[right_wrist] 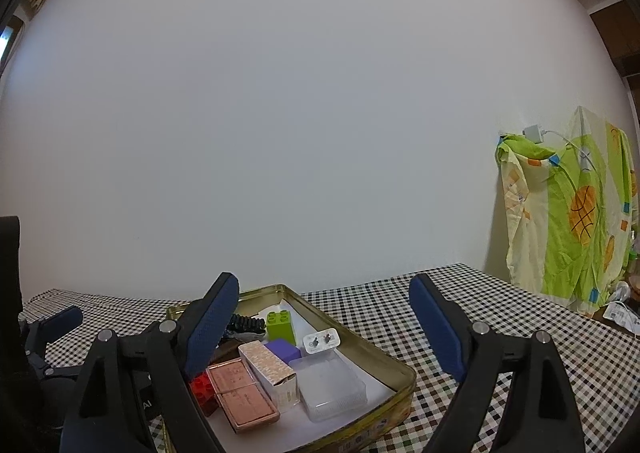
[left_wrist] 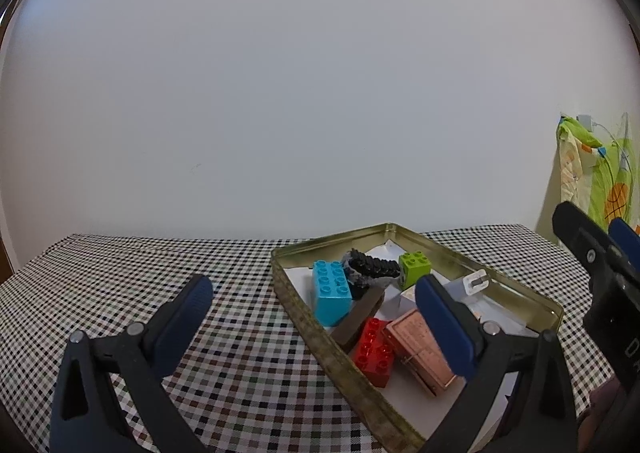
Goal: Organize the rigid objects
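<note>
A gold metal tin [left_wrist: 340,365] [right_wrist: 396,365] on the checkered table holds a blue brick [left_wrist: 330,291], a red brick [left_wrist: 374,353] [right_wrist: 204,389], a green brick [left_wrist: 416,267] [right_wrist: 282,325], a black ridged piece [left_wrist: 374,265], a copper box [left_wrist: 420,353] [right_wrist: 244,401], a patterned carton [right_wrist: 270,369], a purple block [right_wrist: 282,349], a clear case [right_wrist: 330,381] and a white plug [right_wrist: 322,341]. My left gripper [left_wrist: 316,321] is open over the tin's left wall. My right gripper [right_wrist: 324,333] is open above the tin, holding nothing.
A checkered cloth [left_wrist: 224,333] [right_wrist: 500,325] covers the table up to a plain white wall. A green and yellow patterned cloth [right_wrist: 572,213] [left_wrist: 596,173] hangs at the far right, beside a wall charger [right_wrist: 534,133]. Small items [right_wrist: 620,313] lie below it.
</note>
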A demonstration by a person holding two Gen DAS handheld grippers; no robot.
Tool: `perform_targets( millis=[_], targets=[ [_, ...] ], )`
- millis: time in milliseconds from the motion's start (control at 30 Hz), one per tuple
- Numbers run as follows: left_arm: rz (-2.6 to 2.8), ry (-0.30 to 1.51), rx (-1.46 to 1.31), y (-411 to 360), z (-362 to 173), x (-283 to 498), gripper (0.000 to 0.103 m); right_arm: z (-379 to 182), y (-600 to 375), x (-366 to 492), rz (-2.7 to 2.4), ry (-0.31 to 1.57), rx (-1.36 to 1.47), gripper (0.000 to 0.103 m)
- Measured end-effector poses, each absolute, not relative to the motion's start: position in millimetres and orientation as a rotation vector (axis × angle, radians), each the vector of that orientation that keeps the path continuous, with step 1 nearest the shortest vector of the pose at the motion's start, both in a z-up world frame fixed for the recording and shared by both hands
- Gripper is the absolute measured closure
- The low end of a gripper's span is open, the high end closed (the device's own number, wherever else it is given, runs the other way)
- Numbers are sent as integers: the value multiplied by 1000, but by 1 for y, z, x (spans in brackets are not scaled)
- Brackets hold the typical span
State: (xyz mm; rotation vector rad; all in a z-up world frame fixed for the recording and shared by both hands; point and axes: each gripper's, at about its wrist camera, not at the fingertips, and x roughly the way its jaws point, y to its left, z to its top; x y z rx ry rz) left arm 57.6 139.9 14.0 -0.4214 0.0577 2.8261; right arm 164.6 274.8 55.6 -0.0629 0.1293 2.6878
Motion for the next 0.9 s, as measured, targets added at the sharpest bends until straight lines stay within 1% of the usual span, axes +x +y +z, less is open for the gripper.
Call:
perform_targets(
  millis=[67,133,900],
  targets=[
    [2828,56,-423,139,14,59,1,56,276,166,2686,131,-62,13],
    [2830,55,-428,138,13,58,1,56,278,166,2680,136,-61,10],
    [2837,91,-418,137,13,57,1,56,278,169,2662,123,-21,10]
  ],
)
